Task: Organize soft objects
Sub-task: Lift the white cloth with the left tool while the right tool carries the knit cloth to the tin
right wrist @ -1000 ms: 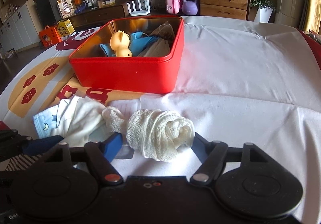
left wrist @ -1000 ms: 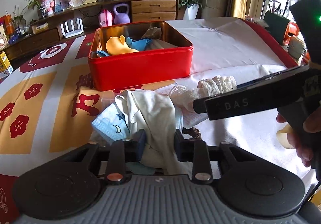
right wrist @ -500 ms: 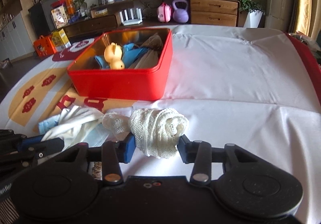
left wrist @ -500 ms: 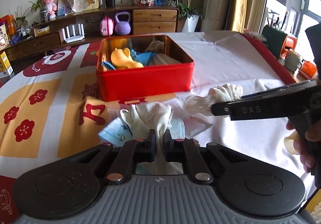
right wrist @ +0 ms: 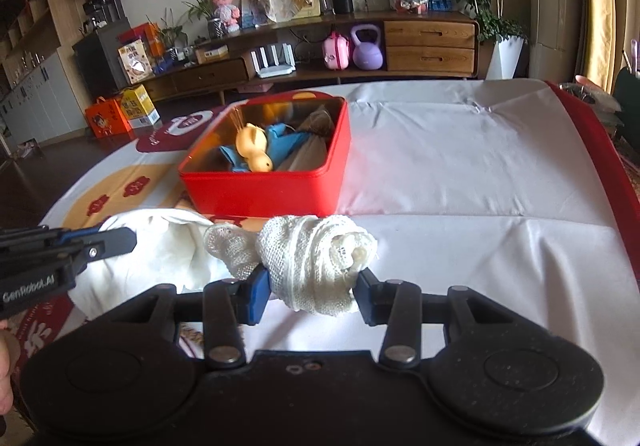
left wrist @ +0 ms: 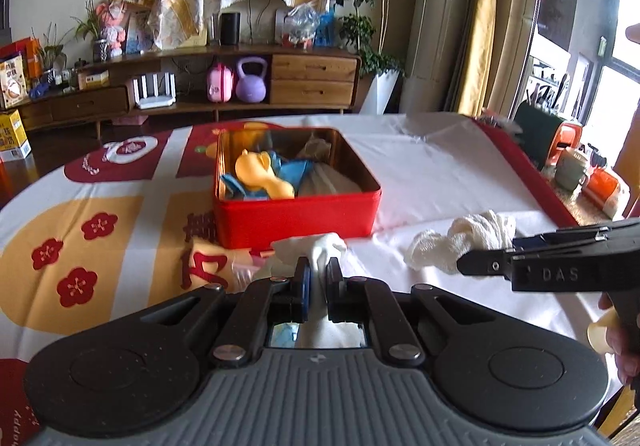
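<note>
A red tin box stands on the table, holding a yellow soft toy, blue cloth and grey cloth. My left gripper is shut on a white cloth, lifted off the table just in front of the box. My right gripper is shut on a rolled cream mesh cloth, held above the white tablecloth. In the left wrist view that mesh cloth hangs off the right gripper's fingers at the right. In the right wrist view the white cloth hangs from the left gripper's fingers.
The table wears a white cloth with red and yellow flower print on its left part and a red border at the right. Behind stands a wooden sideboard with a purple kettlebell. Cups and jars sit far right.
Both grippers closed on their cloths and rose: the left pinched the white cloth, the right squeezed the mesh roll. Both cloths came up off the table and nearer the red box.
</note>
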The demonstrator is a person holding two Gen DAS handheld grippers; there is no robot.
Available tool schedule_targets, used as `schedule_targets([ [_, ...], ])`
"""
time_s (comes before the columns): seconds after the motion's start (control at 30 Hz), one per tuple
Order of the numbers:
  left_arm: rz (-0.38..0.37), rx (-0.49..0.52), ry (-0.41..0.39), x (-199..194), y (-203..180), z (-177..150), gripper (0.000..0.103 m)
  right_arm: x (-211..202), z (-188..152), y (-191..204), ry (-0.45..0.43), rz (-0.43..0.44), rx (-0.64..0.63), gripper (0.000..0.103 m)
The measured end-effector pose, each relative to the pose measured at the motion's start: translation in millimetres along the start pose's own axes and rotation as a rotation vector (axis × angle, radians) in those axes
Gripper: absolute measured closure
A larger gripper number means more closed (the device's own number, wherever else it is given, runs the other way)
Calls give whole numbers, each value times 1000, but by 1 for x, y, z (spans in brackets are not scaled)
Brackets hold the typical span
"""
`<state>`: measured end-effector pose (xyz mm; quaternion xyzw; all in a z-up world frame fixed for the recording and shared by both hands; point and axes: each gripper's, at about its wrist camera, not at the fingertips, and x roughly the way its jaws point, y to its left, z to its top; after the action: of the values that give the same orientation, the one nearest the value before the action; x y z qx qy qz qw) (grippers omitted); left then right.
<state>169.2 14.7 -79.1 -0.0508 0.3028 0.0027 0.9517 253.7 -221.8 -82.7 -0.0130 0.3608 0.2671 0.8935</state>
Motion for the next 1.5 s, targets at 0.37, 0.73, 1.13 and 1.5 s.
schedule_targets([
  [0.37,22,-27,-80,-31,9,34,95,-40,12,12,-37,41,-48,60],
  [0.73,-21,-25,-77,-47,15,72,95,-56,34,23,-28,51,-113,59],
  [1.13,-40,35,-157,-52,13,121,95,-50,62,36,-49,56,-171,59],
  [1.5,-54,60,-183,-32,17,160,95,-23,99,41,-44,30,-196,58],
])
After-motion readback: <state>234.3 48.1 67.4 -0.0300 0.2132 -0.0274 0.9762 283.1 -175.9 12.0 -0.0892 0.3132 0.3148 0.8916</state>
